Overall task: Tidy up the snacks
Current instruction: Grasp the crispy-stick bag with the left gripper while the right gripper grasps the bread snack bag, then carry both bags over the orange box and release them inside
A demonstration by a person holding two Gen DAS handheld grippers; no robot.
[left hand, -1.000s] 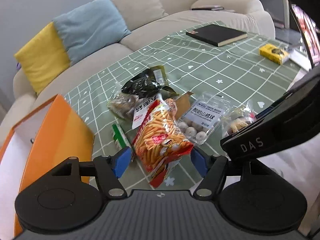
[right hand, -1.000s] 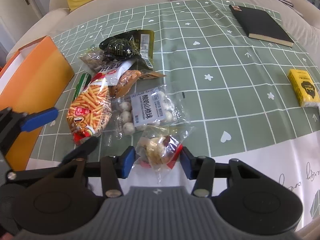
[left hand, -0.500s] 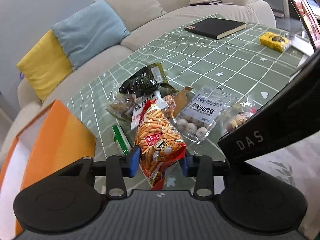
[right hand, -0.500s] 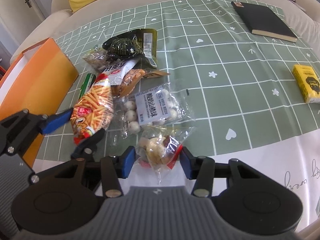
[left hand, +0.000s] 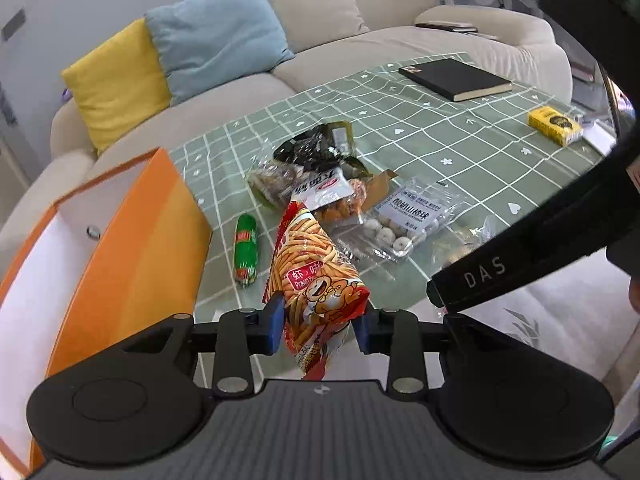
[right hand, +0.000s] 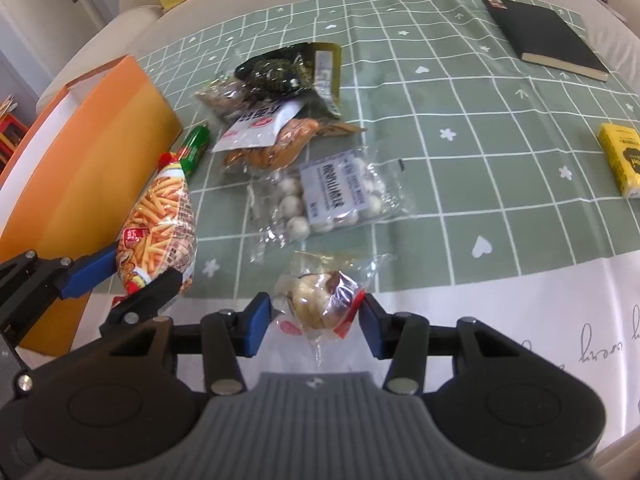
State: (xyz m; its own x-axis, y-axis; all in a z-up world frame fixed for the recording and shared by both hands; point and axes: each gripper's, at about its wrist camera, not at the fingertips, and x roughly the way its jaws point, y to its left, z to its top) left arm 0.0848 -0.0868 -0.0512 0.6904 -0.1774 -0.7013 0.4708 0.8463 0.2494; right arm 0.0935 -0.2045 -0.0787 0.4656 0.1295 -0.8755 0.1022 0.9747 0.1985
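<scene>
**Both grippers clamped on snack packets beside the orange box**

While the orange box [left hand: 132, 240] stands open at the left edge of the counter [left hand: 460, 148], the left gripper [left hand: 318, 322] sits just right of it; its jaws have just been closing and now pinch the prawn-stick bag [left hand: 316, 276] at its lower end, the bag lifted and tilted; farther right of the box a green sausage [left hand: 245, 250] lies flat, then a heap of packets, then a clear bag of white balls [right hand: 332, 196]; right again, the right gripper [right hand: 316, 322] has its jaws gripping a small clear snack packet [right hand: 320, 300] at the counter's near edge; well right of the box lie a black notebook [right hand: 548, 36] and a yellow pack [right hand: 622, 158].
</scene>
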